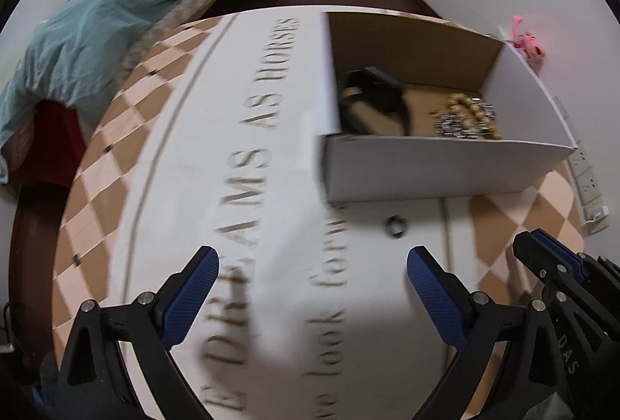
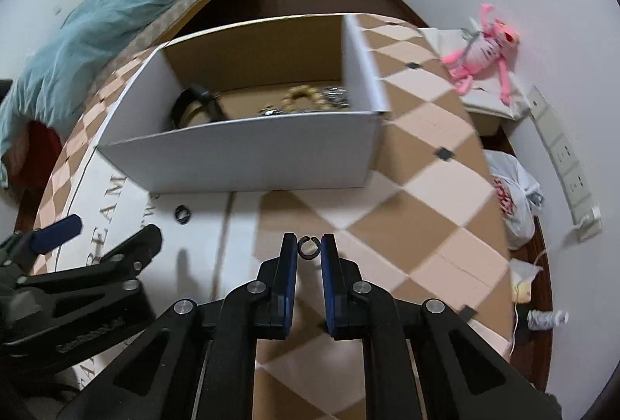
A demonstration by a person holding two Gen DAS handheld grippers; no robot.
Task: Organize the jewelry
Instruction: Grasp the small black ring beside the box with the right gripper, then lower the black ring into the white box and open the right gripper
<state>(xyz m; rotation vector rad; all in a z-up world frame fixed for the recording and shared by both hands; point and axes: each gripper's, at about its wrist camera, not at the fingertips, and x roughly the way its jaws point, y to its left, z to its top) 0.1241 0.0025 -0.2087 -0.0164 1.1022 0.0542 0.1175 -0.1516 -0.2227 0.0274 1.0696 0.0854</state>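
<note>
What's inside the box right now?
In the box: a black band, a beaded bracelet and silvery chain pieces. The near wall hides the floor just behind it.

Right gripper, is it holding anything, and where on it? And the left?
The right gripper pinches a small dark ring by its outer sides. The left gripper is open, holding nothing.

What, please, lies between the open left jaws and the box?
In the left wrist view, one small dark ring lies on the tablecloth between left gripper and box.
</note>
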